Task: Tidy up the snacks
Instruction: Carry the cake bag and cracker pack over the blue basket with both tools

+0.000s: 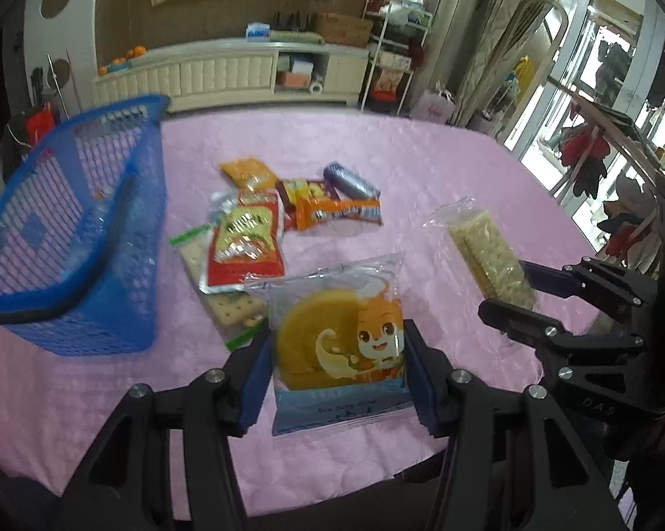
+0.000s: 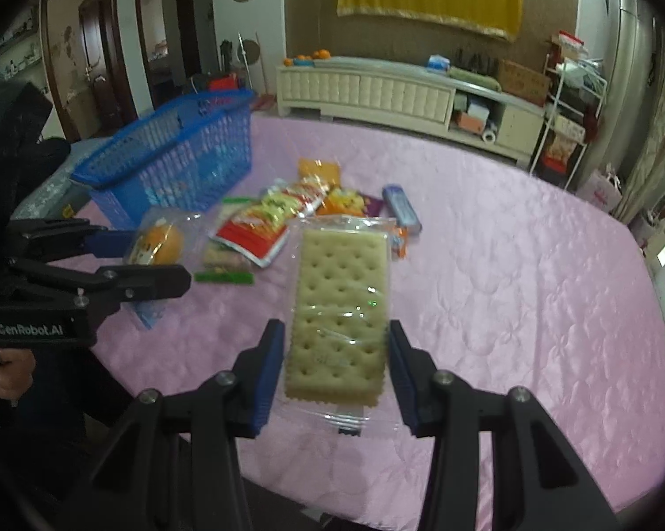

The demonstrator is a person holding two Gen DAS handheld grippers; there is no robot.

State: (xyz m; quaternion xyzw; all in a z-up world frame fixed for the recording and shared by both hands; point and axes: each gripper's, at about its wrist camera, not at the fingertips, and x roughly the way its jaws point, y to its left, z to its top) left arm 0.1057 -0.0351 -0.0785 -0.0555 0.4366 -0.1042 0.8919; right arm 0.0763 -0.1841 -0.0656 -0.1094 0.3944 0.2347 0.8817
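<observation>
Left gripper: blue pads on both sides of the clear bag with a round yellow cake and an orange cartoon fox, near edge of the pink quilted table cover. Touching or just beside, hard to tell. Right gripper: fingers fairly wide around the clear pack of pale square crackers, small gaps on each side, not squeezing yet. Further out, a pile of bright snack packets in the middle. Far left, the blue plastic mesh basket, tipped. Best to close gently on each pack's sides, lift straight up, then carry left to the basket. No hard squeezing: crackers break, cake squashes.
</observation>
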